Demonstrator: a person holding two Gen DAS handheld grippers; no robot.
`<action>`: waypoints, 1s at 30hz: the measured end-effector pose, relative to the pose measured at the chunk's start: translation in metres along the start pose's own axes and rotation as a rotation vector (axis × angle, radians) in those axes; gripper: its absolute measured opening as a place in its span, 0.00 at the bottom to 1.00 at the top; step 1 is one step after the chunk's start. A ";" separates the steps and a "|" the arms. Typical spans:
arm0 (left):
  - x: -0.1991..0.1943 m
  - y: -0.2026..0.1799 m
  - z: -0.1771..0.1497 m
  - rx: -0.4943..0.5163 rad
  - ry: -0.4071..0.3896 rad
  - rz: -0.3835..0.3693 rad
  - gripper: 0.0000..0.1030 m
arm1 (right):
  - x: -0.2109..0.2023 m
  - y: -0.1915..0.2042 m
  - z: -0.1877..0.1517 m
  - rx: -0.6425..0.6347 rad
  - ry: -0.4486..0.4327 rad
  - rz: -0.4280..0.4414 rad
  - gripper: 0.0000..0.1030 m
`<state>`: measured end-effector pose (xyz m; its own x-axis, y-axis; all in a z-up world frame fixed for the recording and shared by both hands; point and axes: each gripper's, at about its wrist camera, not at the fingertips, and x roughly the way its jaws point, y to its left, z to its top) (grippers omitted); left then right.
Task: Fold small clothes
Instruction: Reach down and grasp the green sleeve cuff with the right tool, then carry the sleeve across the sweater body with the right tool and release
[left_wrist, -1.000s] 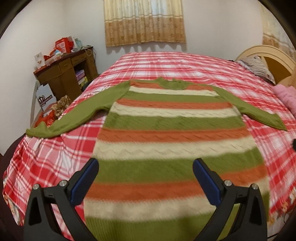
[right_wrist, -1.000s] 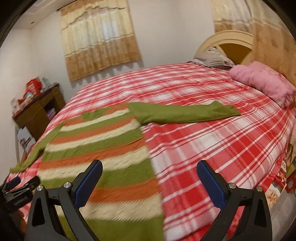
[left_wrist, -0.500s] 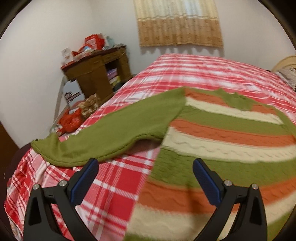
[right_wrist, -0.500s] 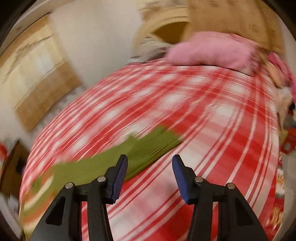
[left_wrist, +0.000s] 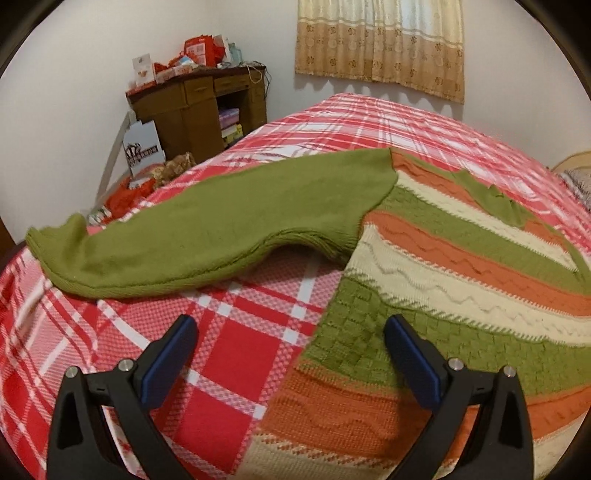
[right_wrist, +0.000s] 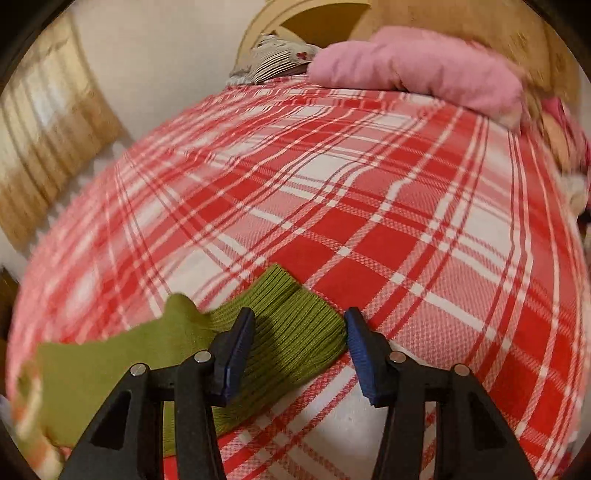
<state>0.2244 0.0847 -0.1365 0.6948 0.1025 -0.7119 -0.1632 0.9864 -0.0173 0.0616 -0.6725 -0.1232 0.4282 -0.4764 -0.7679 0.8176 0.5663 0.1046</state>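
A home bedroom: plaid-covered bed (left_wrist: 369, 122), curtained window (left_wrist: 380, 40), cluttered wooden desk (left_wrist: 199, 107).

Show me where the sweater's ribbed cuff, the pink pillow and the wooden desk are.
ribbed cuff (right_wrist: 295, 325): right wrist view, middle of the ribbing.
pink pillow (right_wrist: 417, 70): right wrist view, centre of its top.
wooden desk (left_wrist: 195, 110): left wrist view, its front.

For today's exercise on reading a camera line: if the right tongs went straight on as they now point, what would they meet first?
Most likely the green ribbed sleeve cuff, lying on the plaid bedspread between the half-open right tongs; depth is unclear.
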 end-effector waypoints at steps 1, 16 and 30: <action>-0.001 0.000 0.000 0.001 -0.004 0.000 1.00 | -0.001 0.003 0.000 -0.042 0.002 -0.013 0.41; 0.002 -0.001 0.000 -0.002 -0.025 -0.005 1.00 | -0.104 0.023 0.019 0.009 -0.135 0.334 0.08; 0.000 0.001 -0.004 -0.011 -0.047 -0.023 1.00 | -0.222 0.242 -0.081 -0.261 -0.048 0.801 0.08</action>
<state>0.2214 0.0853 -0.1388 0.7305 0.0857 -0.6775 -0.1539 0.9872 -0.0411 0.1328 -0.3754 0.0216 0.8615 0.1111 -0.4954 0.1467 0.8796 0.4525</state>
